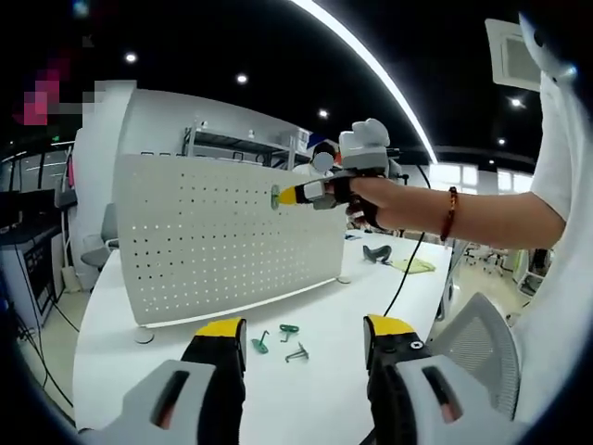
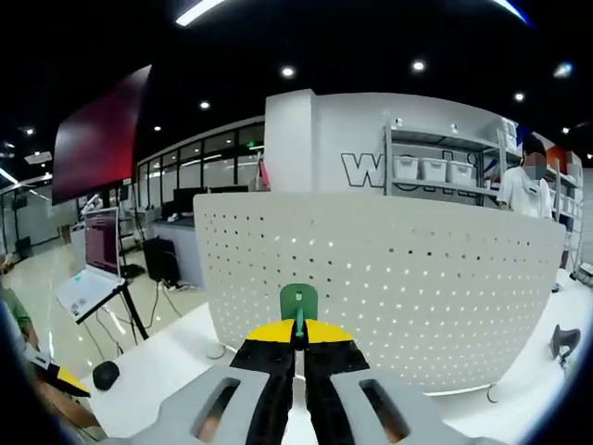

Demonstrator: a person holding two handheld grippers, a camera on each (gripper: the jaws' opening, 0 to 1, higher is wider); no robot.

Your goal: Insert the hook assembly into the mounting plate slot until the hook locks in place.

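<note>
Right gripper (image 2: 298,341): jaws clamped on green hook (image 2: 298,306), held against upright white pegboard (image 2: 389,278). Left gripper (image 1: 306,338): jaws wide apart, holding nothing, over table (image 1: 324,389); spare hooks (image 1: 278,341) lie there.

Green hook (image 2: 298,304) against upright white perforated plate (image 2: 389,278)

One white perforated plate (image 1: 222,236) stands on one desk (image 1: 324,380). Four hooks: three loose on the desk, two green (image 1: 260,344) (image 1: 289,329) and one grey (image 1: 297,352), the fourth green (image 2: 298,305) at the plate. Two tongs: left (image 1: 306,348), right (image 2: 298,345). Possibly a dark clamp (image 1: 376,253) beyond.
</note>
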